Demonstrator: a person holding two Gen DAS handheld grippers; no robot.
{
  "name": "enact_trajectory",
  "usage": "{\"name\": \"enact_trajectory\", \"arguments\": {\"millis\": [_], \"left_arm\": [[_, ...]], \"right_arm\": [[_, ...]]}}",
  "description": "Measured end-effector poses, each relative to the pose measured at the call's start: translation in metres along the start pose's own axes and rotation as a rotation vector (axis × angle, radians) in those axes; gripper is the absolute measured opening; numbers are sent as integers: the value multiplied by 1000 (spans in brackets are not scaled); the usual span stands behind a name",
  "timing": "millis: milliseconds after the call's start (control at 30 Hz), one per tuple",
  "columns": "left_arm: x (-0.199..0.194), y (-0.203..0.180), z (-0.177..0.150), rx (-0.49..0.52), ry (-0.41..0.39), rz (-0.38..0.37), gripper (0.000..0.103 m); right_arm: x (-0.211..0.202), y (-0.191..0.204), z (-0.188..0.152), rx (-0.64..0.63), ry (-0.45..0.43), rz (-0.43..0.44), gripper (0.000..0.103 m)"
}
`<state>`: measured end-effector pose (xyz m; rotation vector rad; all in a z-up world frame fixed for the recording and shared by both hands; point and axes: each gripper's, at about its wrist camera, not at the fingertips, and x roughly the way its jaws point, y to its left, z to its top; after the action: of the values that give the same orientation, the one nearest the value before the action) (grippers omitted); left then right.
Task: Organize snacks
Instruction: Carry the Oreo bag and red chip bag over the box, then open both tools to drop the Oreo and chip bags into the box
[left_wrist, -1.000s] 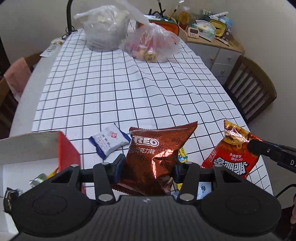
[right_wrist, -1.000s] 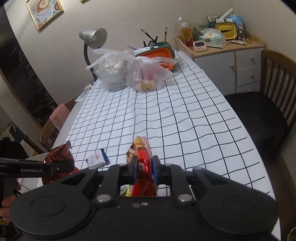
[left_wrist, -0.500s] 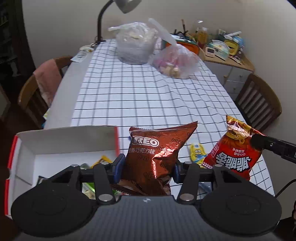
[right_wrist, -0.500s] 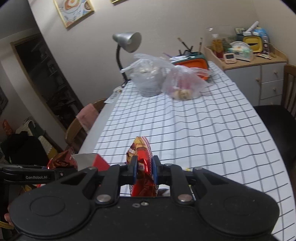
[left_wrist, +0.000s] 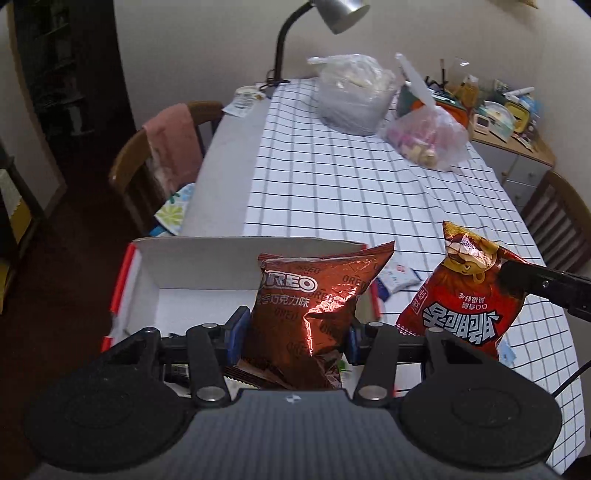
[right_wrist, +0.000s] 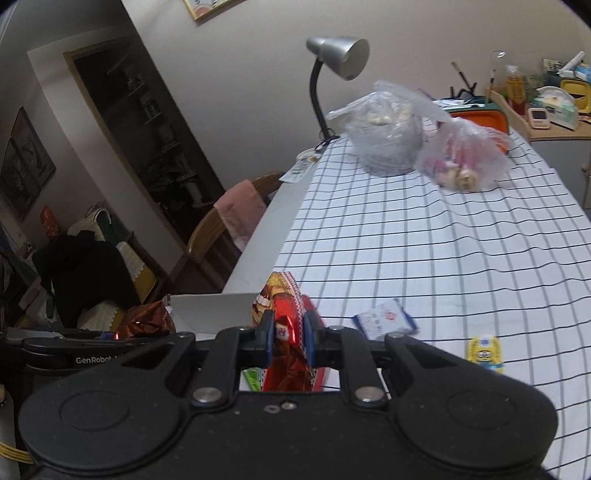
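My left gripper (left_wrist: 293, 334) is shut on a brown Oreo bag (left_wrist: 314, 310) and holds it above the open white cardboard box with red edges (left_wrist: 192, 266) at the table's near left. My right gripper (right_wrist: 289, 338) is shut on a red snack bag (right_wrist: 286, 325), seen edge-on; the same bag (left_wrist: 469, 295) hangs to the right of the Oreo bag in the left wrist view. A small blue-and-white packet (right_wrist: 384, 319) and a small yellow packet (right_wrist: 484, 352) lie on the checked tablecloth near the box. The box's far wall (right_wrist: 214, 308) shows in the right wrist view.
Two clear plastic bags (left_wrist: 354, 92) (left_wrist: 428, 138) and a desk lamp (right_wrist: 332, 70) stand at the table's far end. A chair with a pink cloth (left_wrist: 166, 155) is at the left, another chair (left_wrist: 561, 221) and a cluttered cabinet (left_wrist: 509, 118) at the right.
Both grippers have swung left with their bags. The Oreo bag is now over the open box, and the box fills more of the left wrist view.
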<state>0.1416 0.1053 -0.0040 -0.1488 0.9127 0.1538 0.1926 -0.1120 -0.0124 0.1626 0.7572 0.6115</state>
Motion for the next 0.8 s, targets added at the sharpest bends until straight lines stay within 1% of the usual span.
{"name": "enact_trajectory", "arguments": {"millis": [233, 467, 633, 800], "left_arm": [[15, 44, -2, -16, 31, 55, 49], [43, 80, -8, -33, 98, 106, 49], [66, 93, -13, -22, 135, 140, 49], [86, 93, -21, 14, 178, 165, 49]], "right_arm": [[44, 34, -4, -3, 55, 22, 15], [86, 56, -15, -12, 119, 27, 15], [111, 66, -25, -5, 162, 52, 15], [130, 67, -36, 29, 206, 78, 15]]}}
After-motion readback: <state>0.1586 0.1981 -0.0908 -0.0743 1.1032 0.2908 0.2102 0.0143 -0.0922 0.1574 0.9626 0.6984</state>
